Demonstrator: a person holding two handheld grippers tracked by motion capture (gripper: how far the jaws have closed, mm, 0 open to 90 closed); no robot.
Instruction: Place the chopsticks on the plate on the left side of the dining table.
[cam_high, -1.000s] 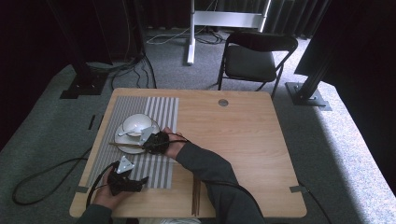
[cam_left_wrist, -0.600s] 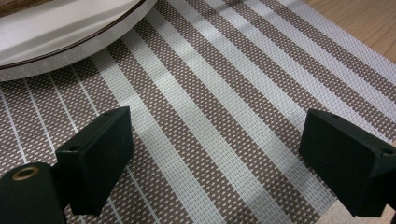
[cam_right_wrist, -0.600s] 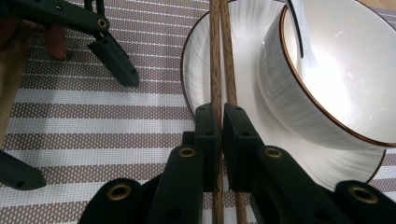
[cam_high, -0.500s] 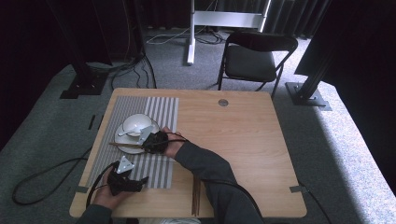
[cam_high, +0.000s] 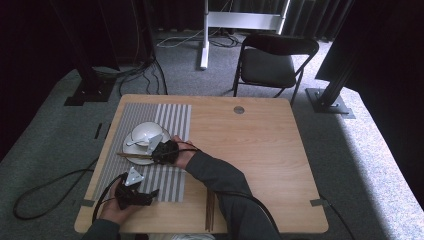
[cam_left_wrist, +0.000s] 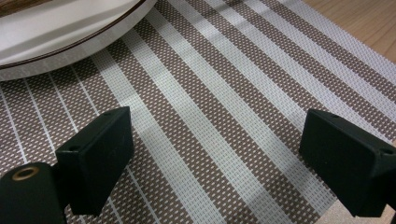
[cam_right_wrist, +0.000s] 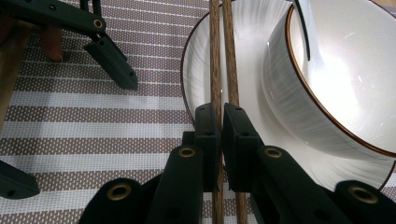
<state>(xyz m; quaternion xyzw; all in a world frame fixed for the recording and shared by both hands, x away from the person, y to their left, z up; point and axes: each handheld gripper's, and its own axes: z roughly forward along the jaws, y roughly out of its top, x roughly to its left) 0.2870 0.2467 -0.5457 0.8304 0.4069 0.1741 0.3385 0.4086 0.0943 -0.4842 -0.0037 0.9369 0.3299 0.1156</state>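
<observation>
While clamped on the chopsticks (cam_right_wrist: 221, 60) across the plate (cam_right_wrist: 247, 28) near the desk's left edge: right gripper (cam_right_wrist: 220, 121) fingers; left gripper (cam_left_wrist: 224, 154) fingers wide.

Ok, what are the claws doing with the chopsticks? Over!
Right claw shut on chopsticks, laid across plate beside bowl. Left claw open, empty, over striped placemat. Nothing in the way.

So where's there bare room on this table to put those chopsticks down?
The widest free patch is the bare wood table right of the striped placemat, out to the far edge. The mat's far strip beyond the plate is also open. It is crowded around the plate and bowl, where the right gripper pinches the chopsticks, and at the left gripper.
</observation>
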